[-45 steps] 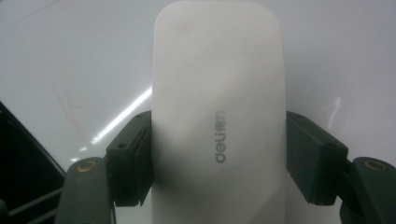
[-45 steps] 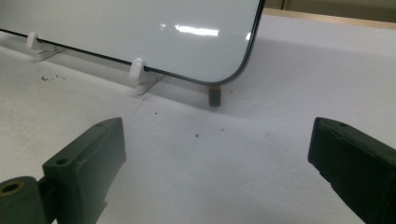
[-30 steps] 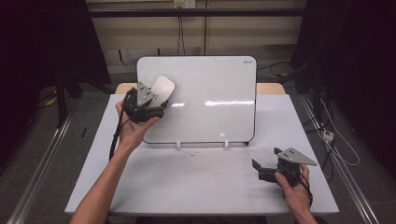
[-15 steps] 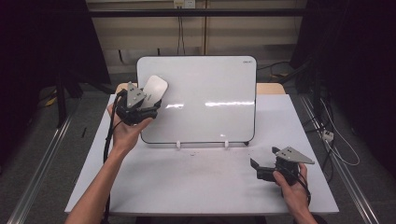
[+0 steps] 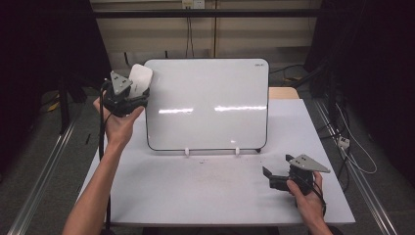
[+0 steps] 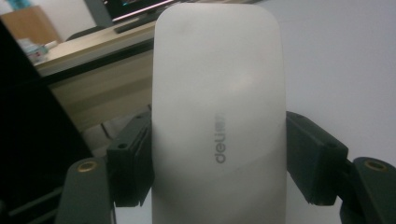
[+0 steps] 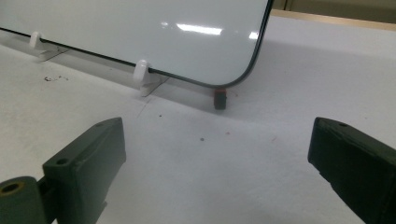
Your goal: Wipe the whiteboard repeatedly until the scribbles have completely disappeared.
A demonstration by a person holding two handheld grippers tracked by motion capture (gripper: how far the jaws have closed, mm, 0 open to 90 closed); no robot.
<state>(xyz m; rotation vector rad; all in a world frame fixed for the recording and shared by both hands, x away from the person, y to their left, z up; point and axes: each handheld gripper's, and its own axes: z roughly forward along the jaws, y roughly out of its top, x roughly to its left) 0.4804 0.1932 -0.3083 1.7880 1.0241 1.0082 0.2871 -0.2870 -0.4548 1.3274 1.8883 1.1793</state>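
Note:
A white whiteboard eraser (image 5: pixel 141 77) (image 6: pixel 219 116) with a grey "deli" mark is clamped between the two black jaws of my left gripper (image 5: pixel 132 93) (image 6: pixel 219 163). I hold it raised at the upper left corner of the whiteboard (image 5: pixel 208 105), which stands tilted on small white feet on the table. My right gripper (image 5: pixel 268 177) (image 7: pixel 217 161) rests low at the table's front right, jaws wide apart with nothing between them. It faces the board's lower corner (image 7: pixel 243 74).
The white table (image 5: pixel 205 191) has faint dark specks in front of the board. A small dark, red-topped piece (image 7: pixel 219 99) stands under the board's corner. Metal rails (image 5: pixel 39 186) run along both sides, and cables (image 5: pixel 352 147) lie at the right.
My left gripper has carried the eraser to the left and up, from over the board's left part to just past its upper left corner. The right gripper has stayed put.

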